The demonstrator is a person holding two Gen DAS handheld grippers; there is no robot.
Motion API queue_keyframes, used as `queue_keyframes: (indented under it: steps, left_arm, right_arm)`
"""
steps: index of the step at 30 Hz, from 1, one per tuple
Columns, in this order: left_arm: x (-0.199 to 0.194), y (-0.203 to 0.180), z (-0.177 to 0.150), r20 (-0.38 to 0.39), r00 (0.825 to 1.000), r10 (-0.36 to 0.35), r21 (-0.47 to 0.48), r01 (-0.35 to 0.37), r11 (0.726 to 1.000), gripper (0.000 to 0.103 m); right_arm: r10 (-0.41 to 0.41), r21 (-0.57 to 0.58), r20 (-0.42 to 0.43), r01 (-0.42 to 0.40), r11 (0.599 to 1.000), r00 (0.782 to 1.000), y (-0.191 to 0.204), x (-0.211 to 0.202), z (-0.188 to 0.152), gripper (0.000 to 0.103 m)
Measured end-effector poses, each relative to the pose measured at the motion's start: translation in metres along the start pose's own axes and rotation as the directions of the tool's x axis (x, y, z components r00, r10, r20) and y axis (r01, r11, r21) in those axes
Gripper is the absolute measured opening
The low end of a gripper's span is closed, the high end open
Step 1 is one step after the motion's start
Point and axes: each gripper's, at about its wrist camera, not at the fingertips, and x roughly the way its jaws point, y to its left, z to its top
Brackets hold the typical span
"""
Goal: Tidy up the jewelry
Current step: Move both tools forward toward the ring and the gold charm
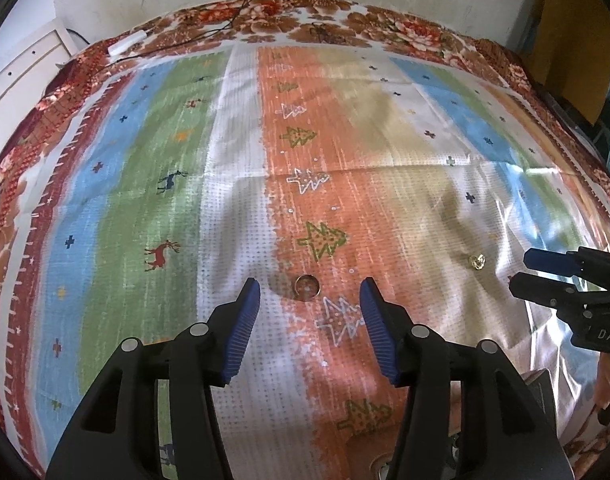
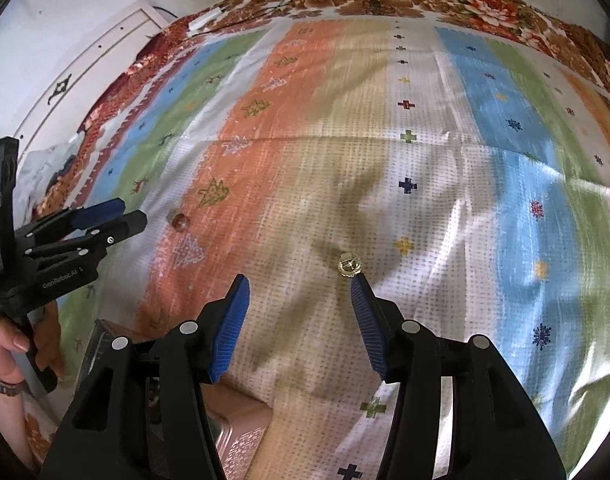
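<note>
Striped cloth [image 1: 153, 184] over bed. Gold ring [image 1: 306, 287] mid-cloth, between parted left gripper [image 1: 309, 300] jaws; ornate ring [image 2: 349, 267] by right gripper [image 2: 301, 292], also parted. Tiny, light, slippery: pinch the bands.

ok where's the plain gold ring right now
In the left wrist view the plain gold ring lies on the striped cloth's orange band, just ahead of the open left gripper.
</note>
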Motion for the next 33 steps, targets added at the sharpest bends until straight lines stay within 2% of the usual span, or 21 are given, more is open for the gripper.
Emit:
queue_keyframes:
  steps: [16, 22, 29, 33]
  left_arm:
    - [0.045, 0.013, 0.009, -0.152, 0.988, -0.035, -0.072, 0.024, 0.997, 0.054]
    - [0.056, 0.013, 0.010, -0.173, 0.985, -0.020, -0.056, 0.011, 0.998, 0.054]
    - [0.067, 0.007, 0.010, -0.177, 0.984, 0.023, 0.009, -0.022, 1.000, 0.053]
    - [0.067, 0.003, 0.009, -0.172, 0.984, 0.045, 0.037, -0.039, 0.999, 0.046]
  right_arm:
    - [-0.033, 0.010, -0.094, 0.034, 0.999, 0.995, -0.009, 0.035, 0.010, 0.053]
    - [-0.041, 0.012, -0.117, 0.042, 0.999, 0.992, -0.012, 0.044, 0.012, 0.053]
    - [-0.046, 0.008, -0.137, 0.048, 0.999, 0.990, -0.014, 0.056, 0.015, 0.053]
    - [-0.053, -0.002, -0.140, 0.053, 0.999, 0.989, -0.014, 0.059, 0.017, 0.053]
